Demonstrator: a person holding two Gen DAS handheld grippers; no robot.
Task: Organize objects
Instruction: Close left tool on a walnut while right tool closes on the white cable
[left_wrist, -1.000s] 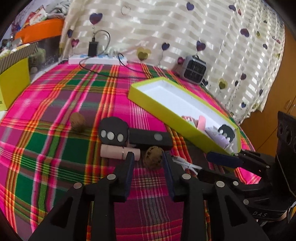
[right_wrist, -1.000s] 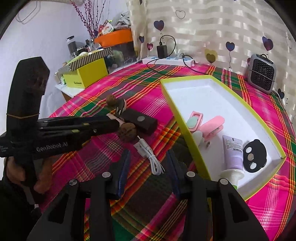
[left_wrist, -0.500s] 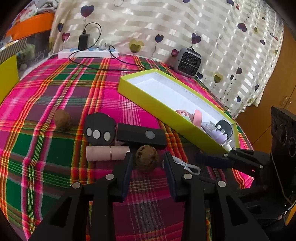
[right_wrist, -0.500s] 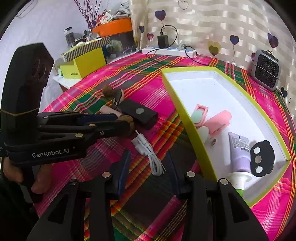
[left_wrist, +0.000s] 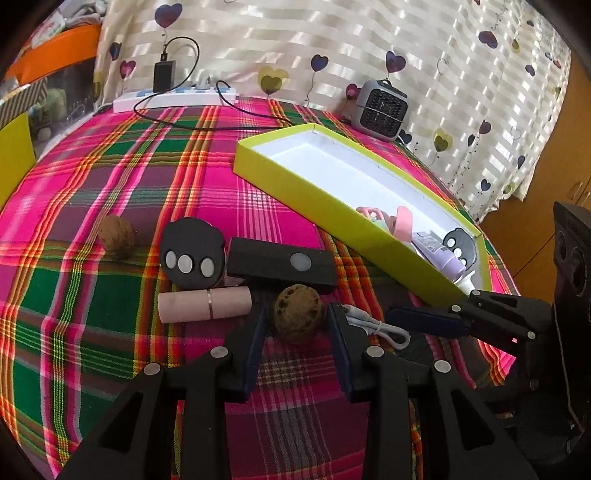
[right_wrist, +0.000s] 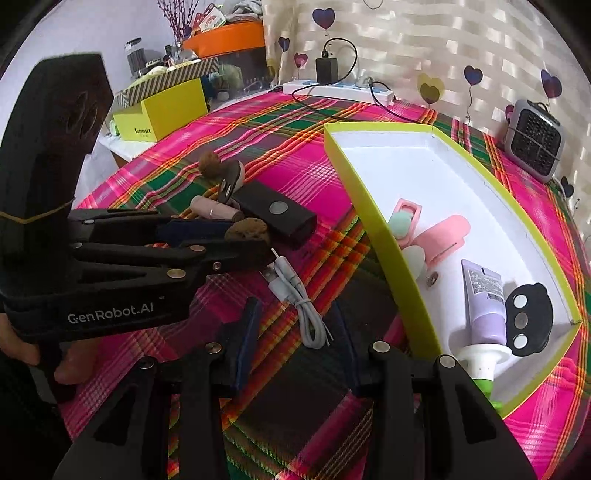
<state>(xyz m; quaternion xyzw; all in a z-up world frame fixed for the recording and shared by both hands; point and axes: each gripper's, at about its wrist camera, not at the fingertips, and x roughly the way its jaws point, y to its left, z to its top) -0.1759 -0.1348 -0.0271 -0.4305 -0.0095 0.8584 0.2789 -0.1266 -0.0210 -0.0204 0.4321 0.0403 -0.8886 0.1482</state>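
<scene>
A walnut (left_wrist: 298, 313) was framed between the half-open fingers of the left gripper (left_wrist: 297, 334) on the plaid-clothed counter (left_wrist: 110, 177), the pads not seen pressing on it. The right gripper (right_wrist: 295, 332) was closing around a coiled white cable (right_wrist: 295, 295), nothing yet clamped. A slip was judged likely: the walnut was round, hard and ridged, and could be squeezed out sideways toward the pink tube (left_wrist: 204, 305) or the black case (left_wrist: 282, 266) just behind. The slack cable could be caught by 1 loop only. The yellow card box (left_wrist: 332, 206), smooth-walled and white inside, lay just beside, already holding a lilac tube (right_wrist: 484, 295) and 1 black disc (right_wrist: 528, 317).
</scene>
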